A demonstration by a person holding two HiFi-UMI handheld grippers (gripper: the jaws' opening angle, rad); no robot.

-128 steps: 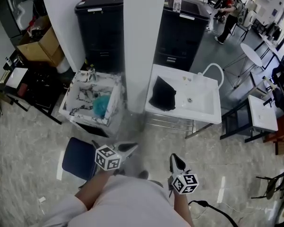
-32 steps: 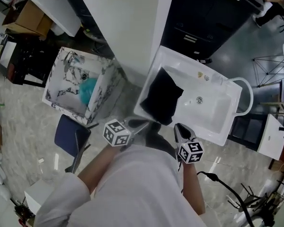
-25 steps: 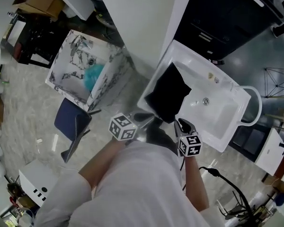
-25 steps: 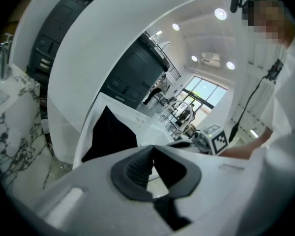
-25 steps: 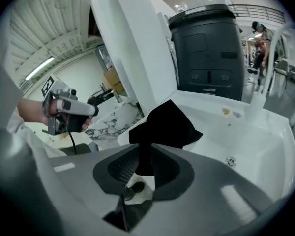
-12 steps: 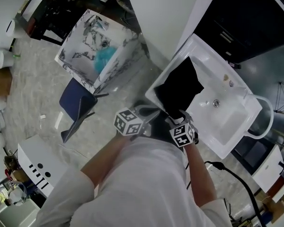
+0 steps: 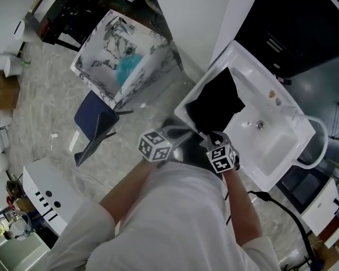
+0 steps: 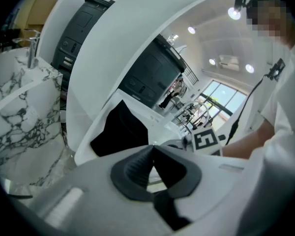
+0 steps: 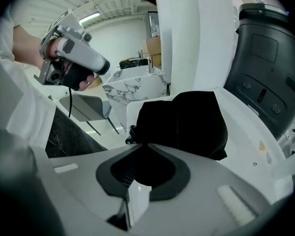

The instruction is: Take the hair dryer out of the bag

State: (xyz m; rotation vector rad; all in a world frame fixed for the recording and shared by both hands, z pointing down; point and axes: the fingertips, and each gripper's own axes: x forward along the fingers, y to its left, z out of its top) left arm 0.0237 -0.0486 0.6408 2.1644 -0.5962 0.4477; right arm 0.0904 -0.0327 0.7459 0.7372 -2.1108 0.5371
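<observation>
Hovering by the black bag (image 9: pixel 187 122): left gripper (image 8: pixel 151 147) and right gripper (image 9: pixel 146 145) pinched closed, empty; unopened, they could just shove it aside.

Black bag (image 7: pixel 214 103) contents hidden in every view

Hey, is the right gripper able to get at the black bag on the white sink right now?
Probably yes: the right gripper sits at the black bag's near edge, nothing between them, though its jaws are together.
</observation>
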